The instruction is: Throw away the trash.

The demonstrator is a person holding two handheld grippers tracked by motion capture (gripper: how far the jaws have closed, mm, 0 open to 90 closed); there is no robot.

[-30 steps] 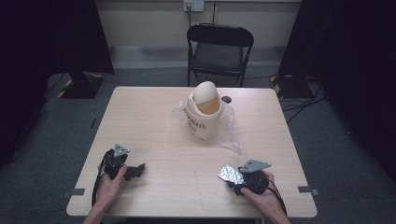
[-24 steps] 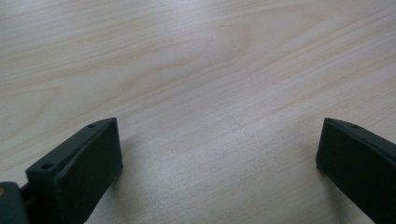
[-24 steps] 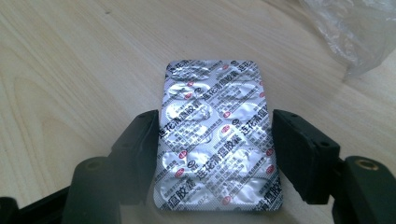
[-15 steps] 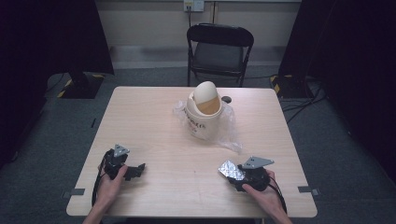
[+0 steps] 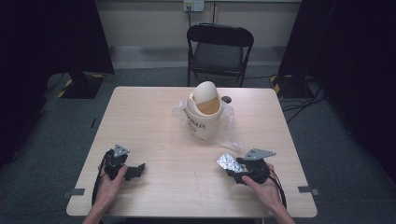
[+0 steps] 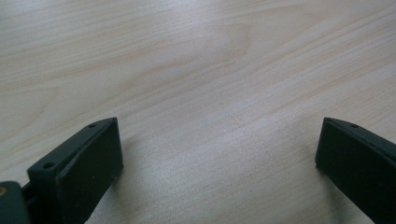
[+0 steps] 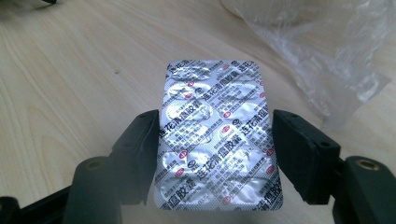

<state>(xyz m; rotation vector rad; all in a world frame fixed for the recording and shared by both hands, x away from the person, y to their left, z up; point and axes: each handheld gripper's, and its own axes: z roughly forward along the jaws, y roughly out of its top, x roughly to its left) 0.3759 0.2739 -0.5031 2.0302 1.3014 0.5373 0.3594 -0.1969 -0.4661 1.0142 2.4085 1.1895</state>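
One foil blister pack (image 7: 217,135) is the thing in hand: a flat silver rectangle with rounded corners, its crinkled back printed with small dark characters and red marks, clamped by its two long edges between the black fingers of the right gripper (image 7: 215,151). From the high view it sits at the front right of the table (image 5: 140,121), held just off the wood and pointing toward the middle.

Judging by the bin ahead, the step looks like carrying the pack to the opening and dropping it in. To do that well, the grip should stay on the edges without squeezing harder, since thin foil buckles and could spring out sideways. Approaching with the pack's short end leading would help it pass the lid.

Beyond it stands a cream plastic bin (image 5: 204,114) with a domed swing lid tipped back, dark lettering on its side. A clear, wrinkled plastic bag (image 5: 229,133) spills around its base and could snag a low approach.

The left gripper (image 5: 135,171) rests at the front left, fingers wide apart over bare, pale wood grain with nothing between them. A black folding chair (image 5: 219,49) stands behind the table.
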